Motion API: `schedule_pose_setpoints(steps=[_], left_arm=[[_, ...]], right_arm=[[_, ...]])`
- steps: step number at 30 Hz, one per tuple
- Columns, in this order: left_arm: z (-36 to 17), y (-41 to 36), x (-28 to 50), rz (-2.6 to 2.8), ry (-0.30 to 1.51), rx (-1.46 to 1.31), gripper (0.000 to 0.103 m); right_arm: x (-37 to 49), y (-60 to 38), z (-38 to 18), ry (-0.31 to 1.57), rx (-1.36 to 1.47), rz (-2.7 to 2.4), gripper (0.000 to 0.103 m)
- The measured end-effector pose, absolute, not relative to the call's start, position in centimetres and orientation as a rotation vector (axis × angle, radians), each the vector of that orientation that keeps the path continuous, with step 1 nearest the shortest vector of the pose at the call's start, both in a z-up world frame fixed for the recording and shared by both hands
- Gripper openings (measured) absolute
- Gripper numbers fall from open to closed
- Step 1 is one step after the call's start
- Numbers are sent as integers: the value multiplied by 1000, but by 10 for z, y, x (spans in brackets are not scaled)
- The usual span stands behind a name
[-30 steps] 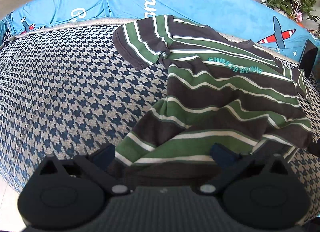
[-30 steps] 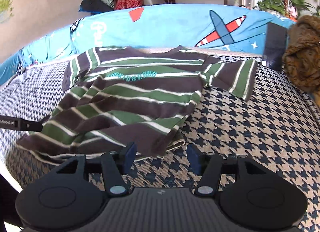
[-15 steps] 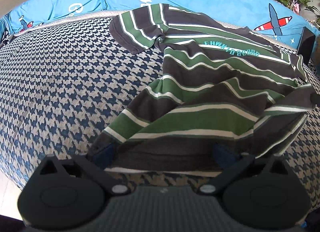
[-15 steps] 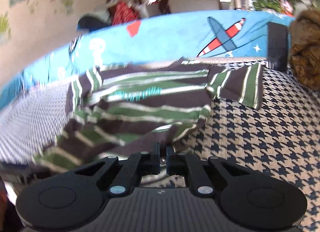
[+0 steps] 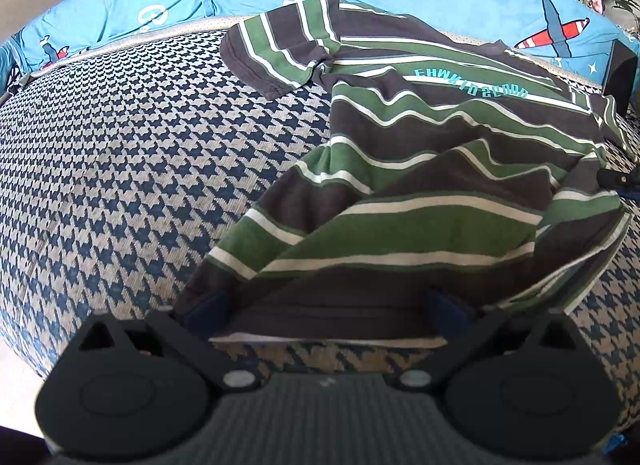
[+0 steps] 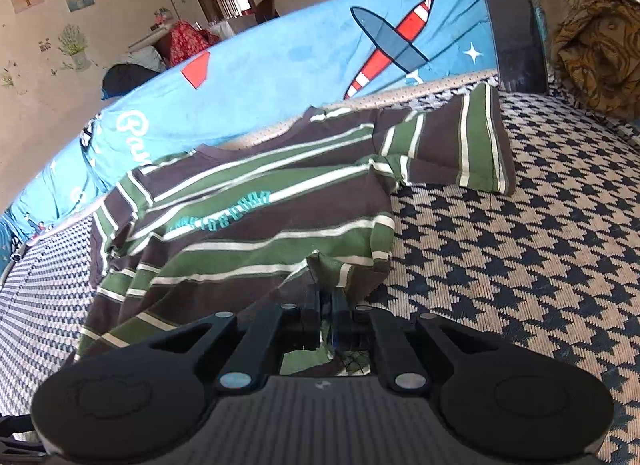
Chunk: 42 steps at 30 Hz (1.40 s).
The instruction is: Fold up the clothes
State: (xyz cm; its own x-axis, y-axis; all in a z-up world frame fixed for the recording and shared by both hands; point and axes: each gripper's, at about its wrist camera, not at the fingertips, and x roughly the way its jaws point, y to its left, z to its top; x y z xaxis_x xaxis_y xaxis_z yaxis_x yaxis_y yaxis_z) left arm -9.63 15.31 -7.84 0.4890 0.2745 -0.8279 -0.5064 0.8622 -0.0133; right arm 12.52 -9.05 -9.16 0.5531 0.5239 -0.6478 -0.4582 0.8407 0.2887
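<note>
A brown shirt with green and white stripes [image 5: 400,169] lies rumpled on a houndstooth sofa cover [image 5: 120,153]. My left gripper [image 5: 324,311] is open, fingers wide apart, and the shirt's near hem drapes across the gap between them. In the right wrist view the same shirt [image 6: 260,233] has its near right edge bunched into my right gripper [image 6: 326,301], which is shut on the fabric and holds it slightly off the cover. One sleeve [image 6: 460,145] lies flat at the back right. The right gripper's tip [image 5: 618,179] shows at the left view's right edge.
A blue blanket with aeroplane prints [image 6: 280,65] covers the sofa back behind the shirt. A black flat object [image 6: 516,45] leans against it at the right, beside a heap of brown-gold fabric [image 6: 592,25]. Bare houndstooth cover [image 6: 520,245] stretches to the right.
My right gripper went from open to shut on the shirt's near right edge, rolled, and drew that edge up. The hem slid a little across my left gripper's fingers, which stayed apart.
</note>
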Motion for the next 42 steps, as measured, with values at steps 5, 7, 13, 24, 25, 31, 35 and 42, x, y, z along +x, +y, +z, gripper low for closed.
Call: schedule_pose_setpoints(steps=[5,7,13,24,25,31,35,42], left_arm=[[-79,153,-96,484,947,-270,103],[-79,153,-96,483,946,-270,103],[-79,153,-96,488,941,-274,103],[-80,152,-97,493,932,-272,103],[-80,152,-97,492,930,-272,103],[-80,152,-98,491,928,-271,103],[-80,152,-97,491,929,-270,103],[-80,152,-96,491,932,-272,103]], right_arm=[[129,-96,-88,799,160,565,9],[126,-109,-78,770,224,556,15],[107,-136,-63,745,210,507,18],[94,-136,-81,819,166,518,20],[95,-136,-84,826,176,516,23],[94,-124,-92,800,148,522,28],[89,-114,-94,768,84,538,27],[87,-110,-97,754,58,548,10]])
